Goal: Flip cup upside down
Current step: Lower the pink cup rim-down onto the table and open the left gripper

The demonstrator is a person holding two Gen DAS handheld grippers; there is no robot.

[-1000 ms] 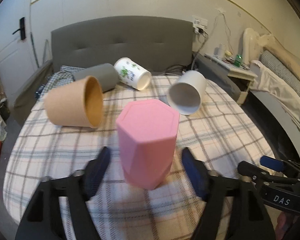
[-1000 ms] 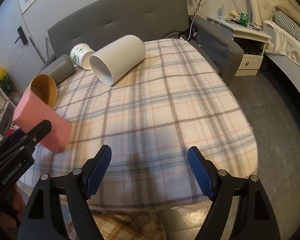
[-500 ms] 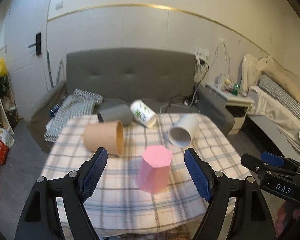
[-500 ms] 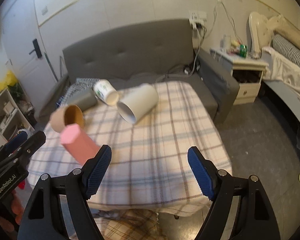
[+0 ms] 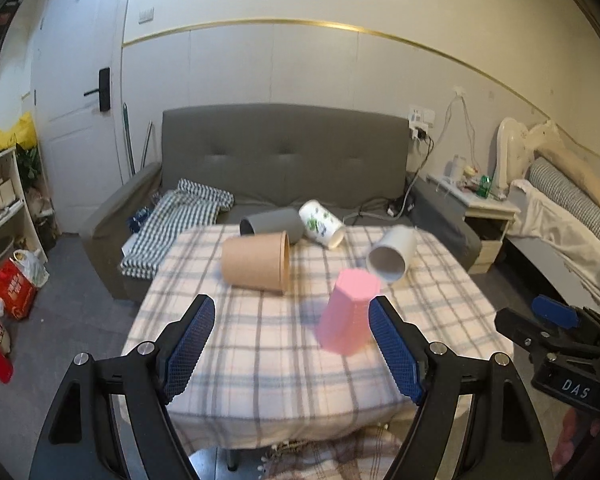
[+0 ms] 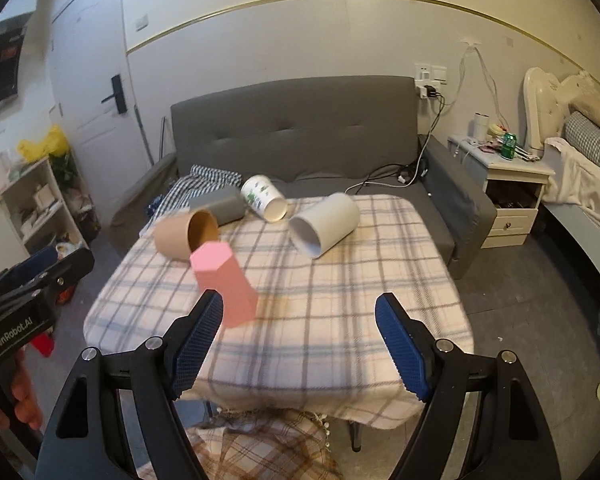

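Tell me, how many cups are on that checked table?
5. The pink cup stands upside down near the front. On their sides behind it: tan cup, grey cup, leaf-print cup, white cup. None looks hidden.

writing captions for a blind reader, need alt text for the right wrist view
A pink hexagonal cup stands upside down on a plaid-covered table, beyond the open, empty right gripper. Behind it, tan, gray, leaf-printed and white cups lie on their sides, before a gray sofa.
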